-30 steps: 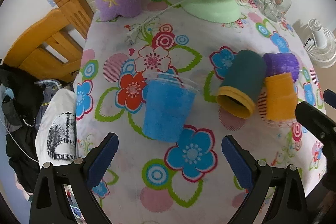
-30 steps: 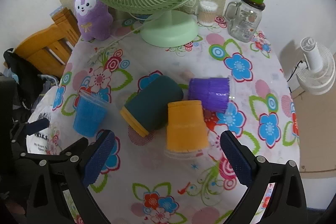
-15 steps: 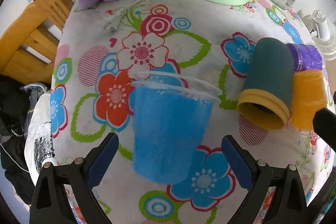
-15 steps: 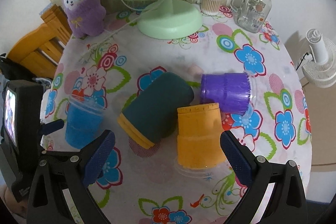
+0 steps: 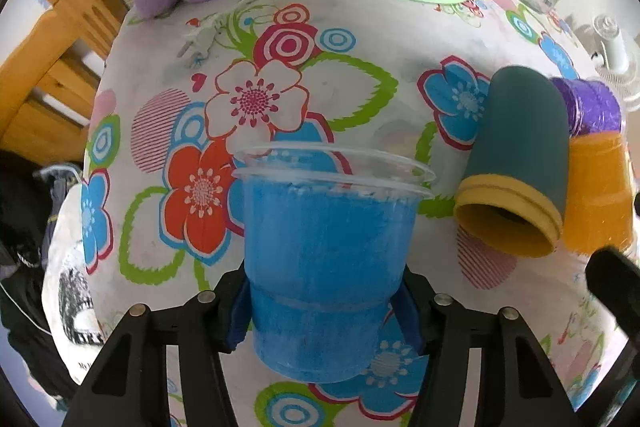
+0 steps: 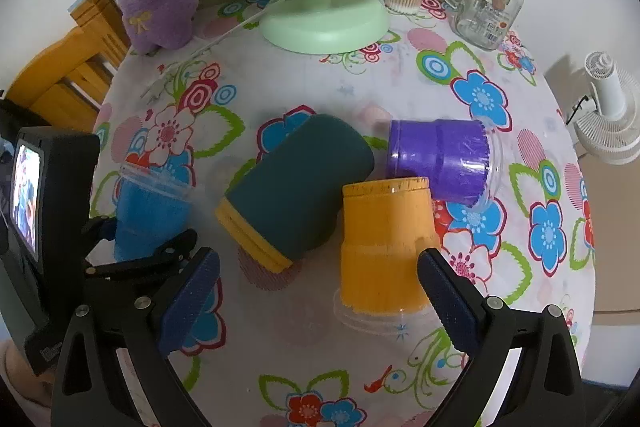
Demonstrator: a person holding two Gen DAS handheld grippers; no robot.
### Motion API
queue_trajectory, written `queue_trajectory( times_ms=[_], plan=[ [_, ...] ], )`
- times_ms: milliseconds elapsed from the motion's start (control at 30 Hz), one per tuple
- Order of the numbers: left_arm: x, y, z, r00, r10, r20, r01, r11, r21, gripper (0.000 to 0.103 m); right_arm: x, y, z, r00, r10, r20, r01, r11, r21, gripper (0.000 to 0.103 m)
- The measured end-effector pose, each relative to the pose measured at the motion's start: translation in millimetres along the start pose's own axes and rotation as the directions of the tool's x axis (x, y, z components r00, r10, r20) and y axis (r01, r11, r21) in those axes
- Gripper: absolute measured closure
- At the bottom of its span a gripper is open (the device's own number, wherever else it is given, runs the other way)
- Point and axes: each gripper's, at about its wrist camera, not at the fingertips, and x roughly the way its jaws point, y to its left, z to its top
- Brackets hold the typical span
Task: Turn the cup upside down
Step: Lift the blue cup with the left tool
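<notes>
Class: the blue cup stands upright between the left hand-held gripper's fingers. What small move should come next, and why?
Probably lift it slightly off the table. The left hand-held gripper appears shut on the blue cup low on its wall, mouth up, base on the tablecloth; it needs clearance before it can be turned over.

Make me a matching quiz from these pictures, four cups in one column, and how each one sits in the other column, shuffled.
Things:
1. blue cup
2. orange cup
3. purple cup
4. teal cup

States:
A. on its side, yellow rim toward the camera
B. upside down on the tablecloth
C. upright, between the left gripper fingers
D. on its side, mouth pointing right

Pairs: 1-C, 2-B, 3-D, 4-A
</notes>
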Motion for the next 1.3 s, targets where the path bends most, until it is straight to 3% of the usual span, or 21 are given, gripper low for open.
queue_trajectory(
  times_ms=[367, 667, 1133, 1300],
  plan=[
    [-25, -5, -18, 1.0, -0.011, 0.027, 0.013, 0.999, -0.043, 0.042, -19, -5, -16, 1.0, -0.007, 0.019, 0.007, 1.0, 0.022, 0.003],
    [-48, -13, -54, 0.999, -0.018, 0.03, 0.021, 0.994, -0.107, 0.042, -39, -9, -37, 0.999, 0.021, 0.036, -0.021, 1.0, -0.005, 0.003],
    [-55, -70, -111, 0.999, -0.021, 0.048, 0.034, 0.957, -0.289, 0.042, -54, -47, -76, 0.998, 0.059, 0.036, -0.055, 0.992, -0.115, 0.003],
    [-52, -97, -124, 0.999, -0.02, 0.046, 0.033, 0.952, -0.304, 0.042, -52, -67, -89, 0.998, 0.05, 0.028, -0.045, 0.987, -0.155, 0.003]
  ],
)
